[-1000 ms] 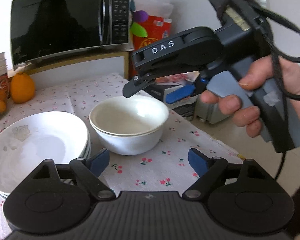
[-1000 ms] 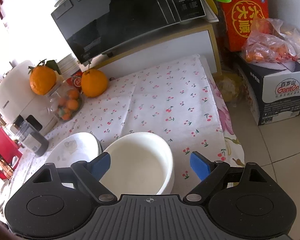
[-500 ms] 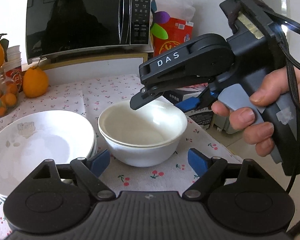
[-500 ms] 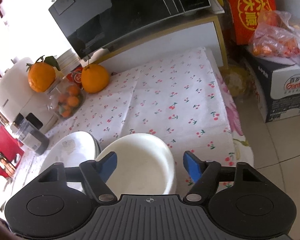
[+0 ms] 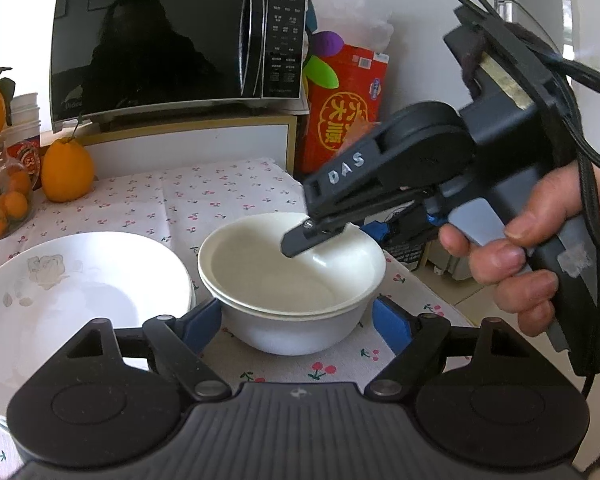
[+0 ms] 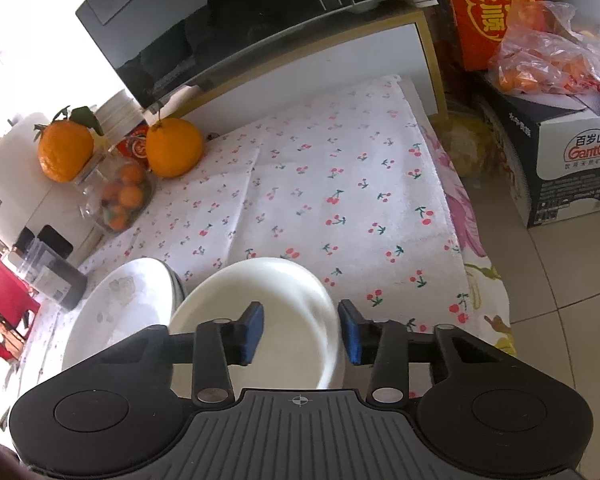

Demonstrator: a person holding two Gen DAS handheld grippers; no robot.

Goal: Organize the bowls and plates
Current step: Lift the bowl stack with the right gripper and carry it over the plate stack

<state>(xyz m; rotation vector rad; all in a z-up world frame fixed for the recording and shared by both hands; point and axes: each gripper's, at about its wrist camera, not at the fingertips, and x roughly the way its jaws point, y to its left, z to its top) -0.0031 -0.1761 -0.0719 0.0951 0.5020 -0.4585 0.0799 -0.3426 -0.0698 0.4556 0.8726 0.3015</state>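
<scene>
Your landmark is the nested white bowls [image 5: 292,280], two of them stacked, sitting on the cherry-print tablecloth [image 6: 340,184] near its front edge. Just left of the bowls, almost touching, is the stack of white plates [image 5: 80,292], the top one carrying a faint flower print. Behind the bowls, well apart, the black microwave [image 5: 172,44] stands on a low cabinet, with an orange [image 5: 66,168] to its lower left.

Your right gripper [image 6: 300,330] straddles the right-hand rim of the bowls: one blue pad hangs inside the bowl, the other outside the wall, and the jaws are closing with a gap showing on each side of the rim, so nothing is clamped yet. Your right hand [image 5: 540,248] wraps its handle to the right of the bowls.

Your left gripper [image 5: 296,320] sits low in front of the bowls, its jaws wide and narrowing slightly, one pad at each side of the lower bowl's base without pressing it
</scene>
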